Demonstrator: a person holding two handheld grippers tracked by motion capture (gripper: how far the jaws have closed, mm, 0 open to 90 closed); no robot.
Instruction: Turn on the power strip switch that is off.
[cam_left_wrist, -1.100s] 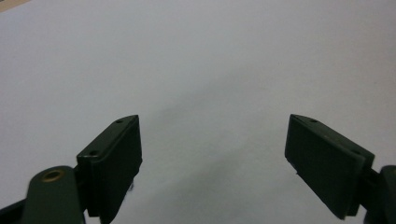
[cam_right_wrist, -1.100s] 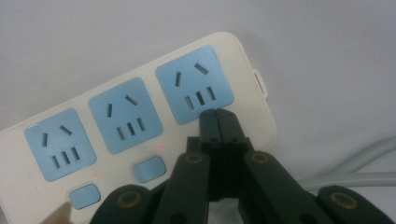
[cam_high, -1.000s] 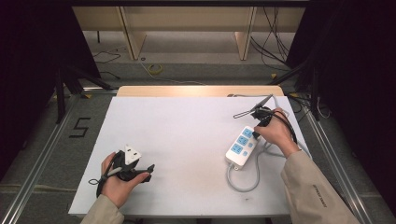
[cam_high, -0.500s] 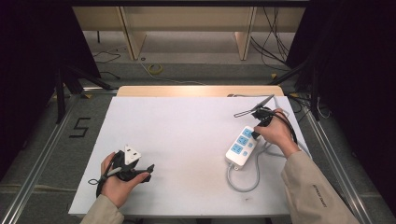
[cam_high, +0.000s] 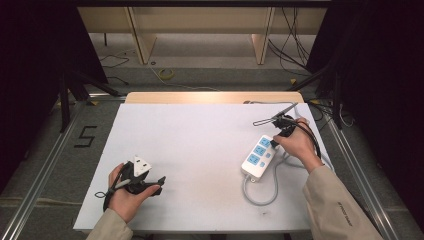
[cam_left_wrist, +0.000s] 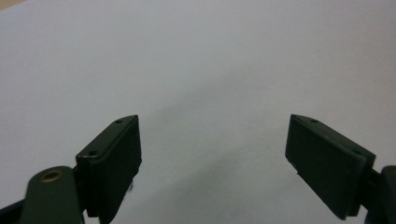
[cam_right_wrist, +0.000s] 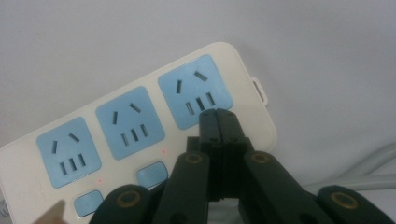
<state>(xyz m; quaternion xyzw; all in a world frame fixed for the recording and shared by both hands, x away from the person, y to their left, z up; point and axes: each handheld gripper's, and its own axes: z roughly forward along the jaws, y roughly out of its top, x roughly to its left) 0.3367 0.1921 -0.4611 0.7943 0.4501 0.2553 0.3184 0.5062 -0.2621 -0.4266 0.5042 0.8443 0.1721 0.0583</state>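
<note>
A white power strip (cam_high: 258, 156) with three blue sockets lies on the right half of the white table board (cam_high: 200, 145), and its grey cord (cam_high: 260, 195) loops toward the front edge. My right gripper (cam_high: 274, 139) is shut and empty. Its tips hover over the strip's far end. In the right gripper view the closed jaws (cam_right_wrist: 218, 116) sit just above the end socket of the power strip (cam_right_wrist: 130, 123). My left gripper (cam_high: 150, 181) rests in a hand at the front left of the board. Its jaws (cam_left_wrist: 212, 158) stand wide open over bare white surface with nothing between them.
A wooden table strip (cam_high: 215, 97) borders the board's far edge. Metal rails (cam_high: 45, 165) run along both sides at floor level, beside a "5" mark (cam_high: 86, 136) on the floor. Loose cables (cam_high: 165, 74) lie on the floor beyond the table.
</note>
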